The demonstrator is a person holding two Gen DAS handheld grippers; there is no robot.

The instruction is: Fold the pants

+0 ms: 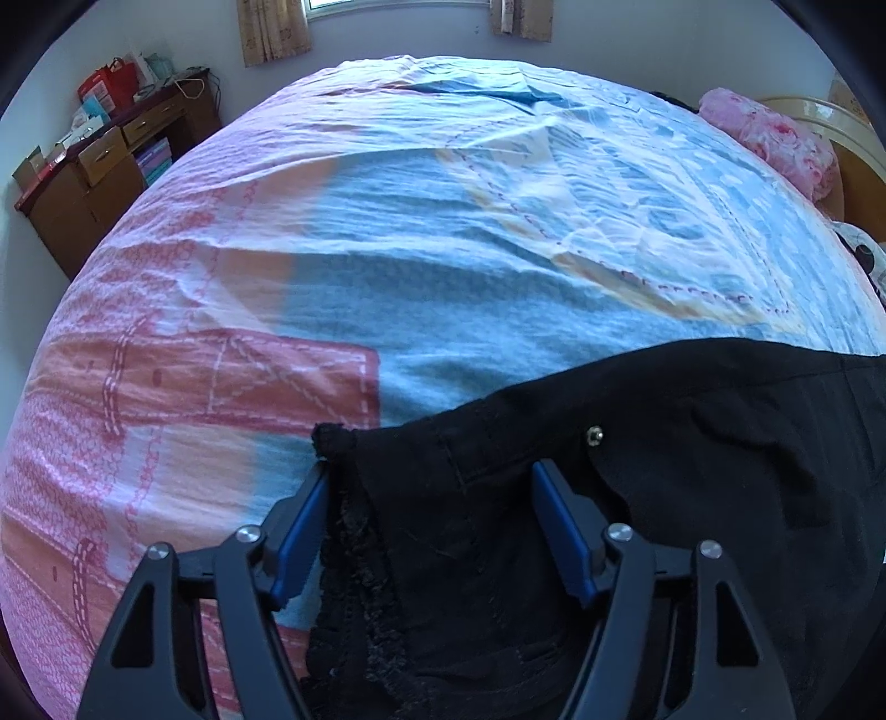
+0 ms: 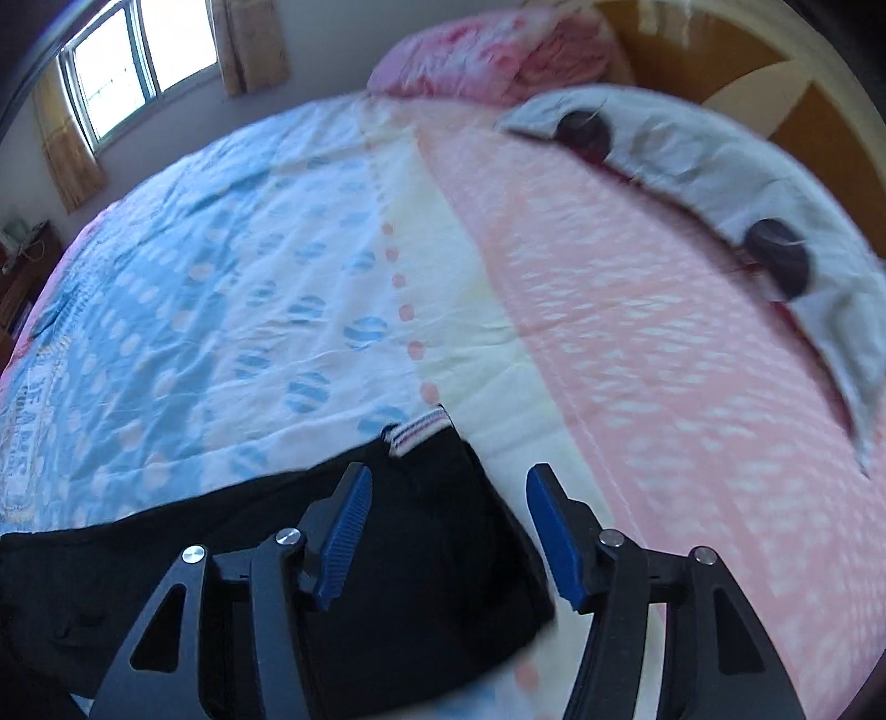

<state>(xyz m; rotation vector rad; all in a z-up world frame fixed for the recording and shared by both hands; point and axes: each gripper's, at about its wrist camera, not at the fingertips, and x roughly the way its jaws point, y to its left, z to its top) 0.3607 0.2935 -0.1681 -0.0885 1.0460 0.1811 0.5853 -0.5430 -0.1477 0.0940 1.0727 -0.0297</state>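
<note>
Black pants [image 1: 637, 443] lie on the bed, spread toward the right, with a frayed hem corner [image 1: 332, 437] and a metal button [image 1: 595, 436]. My left gripper [image 1: 432, 471] is open, its blue pads on either side of the frayed leg end, just above the cloth. In the right wrist view the pants [image 2: 415, 554] show a striped label [image 2: 415, 431] at their far corner. My right gripper [image 2: 448, 476] is open over the pants' right edge; the left finger is above the cloth, the right finger above the sheet.
The bed sheet [image 1: 443, 266] is patterned blue, pink and cream. A wooden desk [image 1: 105, 160] with clutter stands at the far left wall. A pink pillow [image 2: 498, 50] and a grey spotted pillow [image 2: 720, 183] lie by the headboard [image 2: 747, 72].
</note>
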